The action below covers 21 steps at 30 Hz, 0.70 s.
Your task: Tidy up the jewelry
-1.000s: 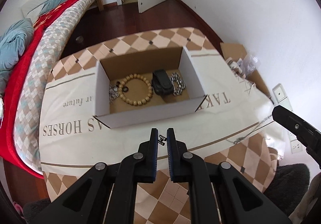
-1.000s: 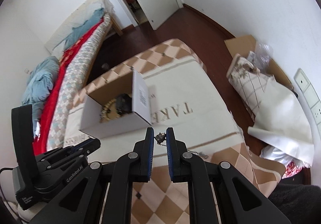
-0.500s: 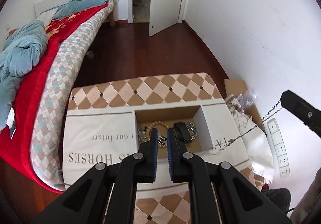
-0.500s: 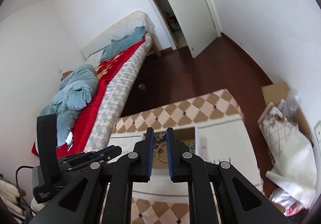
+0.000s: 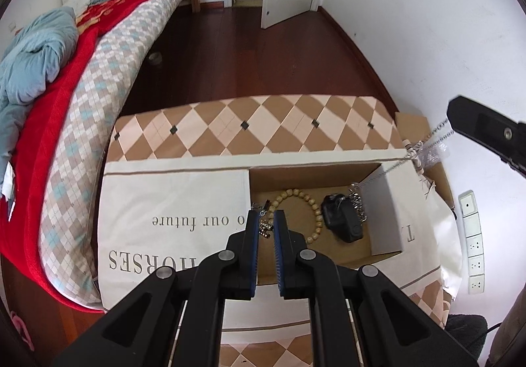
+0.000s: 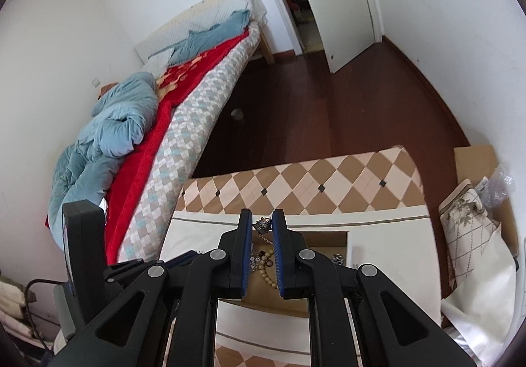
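Note:
Both grippers hold one silver chain necklace (image 5: 394, 163) above the open cardboard box (image 5: 384, 212). My left gripper (image 5: 265, 219) is shut on one end of the chain (image 5: 265, 228). My right gripper (image 6: 262, 219) is shut on the other end (image 6: 262, 224); it shows at the right edge of the left wrist view (image 5: 486, 133), with the chain sagging from it toward the box. In the box lie a wooden bead bracelet (image 5: 304, 202), a black pouch (image 5: 342, 219) and a silver chain (image 5: 358, 202).
The box stands on a table with a diamond-pattern cloth (image 5: 263, 123) and a printed white cloth (image 5: 171, 202). A bed (image 5: 82, 77) lies to the left. A carton with a bag (image 6: 473, 212) stands by the right wall. Wall sockets (image 5: 473, 242) are right.
Both grippers have risen high above the table with the necklace, then shifted over the box. The view now looks down into the box from above.

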{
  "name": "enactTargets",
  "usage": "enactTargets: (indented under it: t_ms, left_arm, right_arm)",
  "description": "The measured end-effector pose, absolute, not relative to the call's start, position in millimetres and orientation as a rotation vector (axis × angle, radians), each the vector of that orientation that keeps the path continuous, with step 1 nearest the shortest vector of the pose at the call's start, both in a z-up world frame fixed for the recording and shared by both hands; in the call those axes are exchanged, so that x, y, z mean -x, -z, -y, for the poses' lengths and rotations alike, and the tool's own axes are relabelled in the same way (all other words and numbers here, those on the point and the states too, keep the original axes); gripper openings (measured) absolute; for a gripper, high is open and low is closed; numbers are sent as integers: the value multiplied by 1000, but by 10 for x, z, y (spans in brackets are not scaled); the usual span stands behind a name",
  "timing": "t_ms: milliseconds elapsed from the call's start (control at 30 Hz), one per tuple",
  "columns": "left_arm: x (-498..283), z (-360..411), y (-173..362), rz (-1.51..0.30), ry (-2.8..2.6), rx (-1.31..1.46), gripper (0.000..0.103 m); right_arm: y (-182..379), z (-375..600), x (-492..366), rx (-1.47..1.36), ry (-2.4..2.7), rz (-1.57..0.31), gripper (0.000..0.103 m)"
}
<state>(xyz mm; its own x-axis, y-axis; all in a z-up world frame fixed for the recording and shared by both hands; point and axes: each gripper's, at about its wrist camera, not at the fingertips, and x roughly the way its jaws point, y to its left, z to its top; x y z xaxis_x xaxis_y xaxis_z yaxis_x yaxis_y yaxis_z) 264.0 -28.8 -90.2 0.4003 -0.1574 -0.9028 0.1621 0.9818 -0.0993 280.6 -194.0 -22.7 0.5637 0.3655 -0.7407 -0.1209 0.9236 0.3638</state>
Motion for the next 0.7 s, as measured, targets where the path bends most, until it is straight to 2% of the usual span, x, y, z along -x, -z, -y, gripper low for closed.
enactTargets:
  t_ms: [267,400,433,467,500,533,567,600,633,700]
  left_arm:
    - [-2757,266,1249,-1247,228,64,9]
    - [-2777,282,1288,-1261,226,74,10]
    - [-2779,284,1287,-1258,218,70,10]
    - [-2789,276,1274,-1254,212,66,10]
    - [-2786,271,1258,-1245,204,61,11]
    - [-2788,266,1242,-1238,195,60,17]
    - [-2794,250,1230,-1232,188,59,23]
    - [-2788,238,1203,-1219,180,56,36]
    - [-2779,220,1175,-1204,162,50,54]
    - [-2758,178,1099,-1165,124,45,74]
  right_arm:
    - [682,1805,-3217,-222,-259,-1048,13]
    - [960,1864,-3366,-217,-248,-1167,15]
    - [984,1880,-3372,-214,-246,-1176,24]
    - [1004,1914,-3372,-216,-238,-1178,43]
    - [1003,1956,-3357,-223,-228,-1172,52]
    - [984,1988,-3334,-232,-227,-1160,62]
    - [970,2010,-3318,-235,-226,-1157,63]
    - [951,2033,-3298,-235,-219,-1152,63]
    - [924,2067,-3260,-222,-201,-1141,66]
    - [889,2098,-3191,-191,-169,-1129,80]
